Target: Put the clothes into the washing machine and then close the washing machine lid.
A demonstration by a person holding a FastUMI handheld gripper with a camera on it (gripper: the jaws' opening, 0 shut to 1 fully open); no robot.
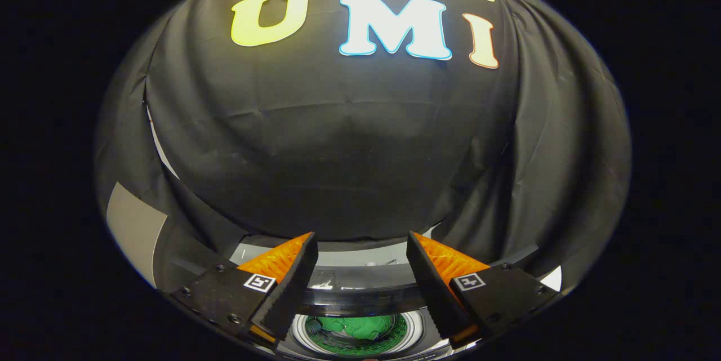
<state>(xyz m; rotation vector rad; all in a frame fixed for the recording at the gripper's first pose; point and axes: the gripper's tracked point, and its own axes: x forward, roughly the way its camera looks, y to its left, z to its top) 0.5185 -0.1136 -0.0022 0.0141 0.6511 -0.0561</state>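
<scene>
Clothes (355, 327) below parted hand-held gripper (360, 243)

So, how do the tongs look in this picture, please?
The tongs have two wedge-shaped fingers with ribbed inner faces, tapering toward the tips. Each sits on a dark angular block with small screws and carries a square black-and-white marker. No cables are visible.

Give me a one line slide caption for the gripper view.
Open tongs hover above the washing machine, green clothes already lying in its drum, lid yet to be closed.
</scene>
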